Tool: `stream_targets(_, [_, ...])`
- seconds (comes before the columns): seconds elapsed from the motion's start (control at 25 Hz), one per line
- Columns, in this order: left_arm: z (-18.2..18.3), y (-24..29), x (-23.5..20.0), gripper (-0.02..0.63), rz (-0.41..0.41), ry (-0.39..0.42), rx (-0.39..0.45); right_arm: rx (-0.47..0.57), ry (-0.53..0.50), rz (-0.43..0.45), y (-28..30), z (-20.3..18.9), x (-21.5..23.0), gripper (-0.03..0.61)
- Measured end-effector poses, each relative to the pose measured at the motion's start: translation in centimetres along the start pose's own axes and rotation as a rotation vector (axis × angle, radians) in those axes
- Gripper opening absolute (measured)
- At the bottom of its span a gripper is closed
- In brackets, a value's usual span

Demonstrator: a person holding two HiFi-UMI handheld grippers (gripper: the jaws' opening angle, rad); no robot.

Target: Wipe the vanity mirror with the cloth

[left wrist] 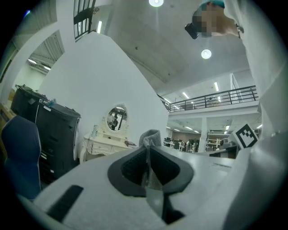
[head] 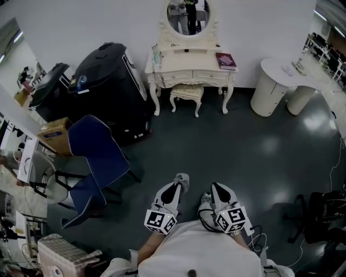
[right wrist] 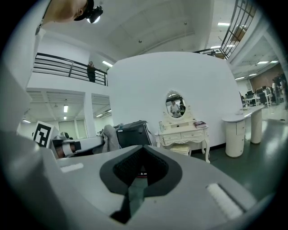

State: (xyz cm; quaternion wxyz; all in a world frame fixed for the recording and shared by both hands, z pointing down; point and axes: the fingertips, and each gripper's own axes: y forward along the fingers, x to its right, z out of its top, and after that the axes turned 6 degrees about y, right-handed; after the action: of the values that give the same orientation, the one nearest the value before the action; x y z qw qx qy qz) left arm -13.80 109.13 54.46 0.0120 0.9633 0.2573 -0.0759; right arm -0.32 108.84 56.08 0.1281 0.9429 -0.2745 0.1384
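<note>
- While the left gripper is clamping the grey cloth between its closed jaws, the right gripper is pressing its jaws together on nothing.
- Both grippers, and the cloth, are hovering well apart from the vanity mirror, facing it.

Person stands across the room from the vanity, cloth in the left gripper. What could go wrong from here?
1. The left gripper seems to pinch only a thin edge of the cloth, so it might slip out during wiping.
2. The stool sits in front of the vanity, so reaching the mirror may mean leaning over it.
3. The book and bottle on the vanity top could get knocked.
</note>
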Motion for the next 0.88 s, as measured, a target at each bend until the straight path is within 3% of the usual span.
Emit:
stream_targets(0.4, [2.1, 17.0, -1.6, 0.026, 0.133, -0.008, 0.023, -0.023, -0.018, 0.108, 9.2, 8.5, 12.2, 0.008])
stream_targets(0.72, [2.0, 24.6, -3.2, 0.026, 0.163, -0.015, 0.022, -0.010, -0.006, 0.150, 14.1, 11.5, 18.4, 0.008])
stream_targets(0.88, [1.7, 27.7, -5.0, 0.026, 0.174, -0.025, 0.008, -0.042, -0.014, 0.128, 17.4, 11.9, 20.7, 0.008])
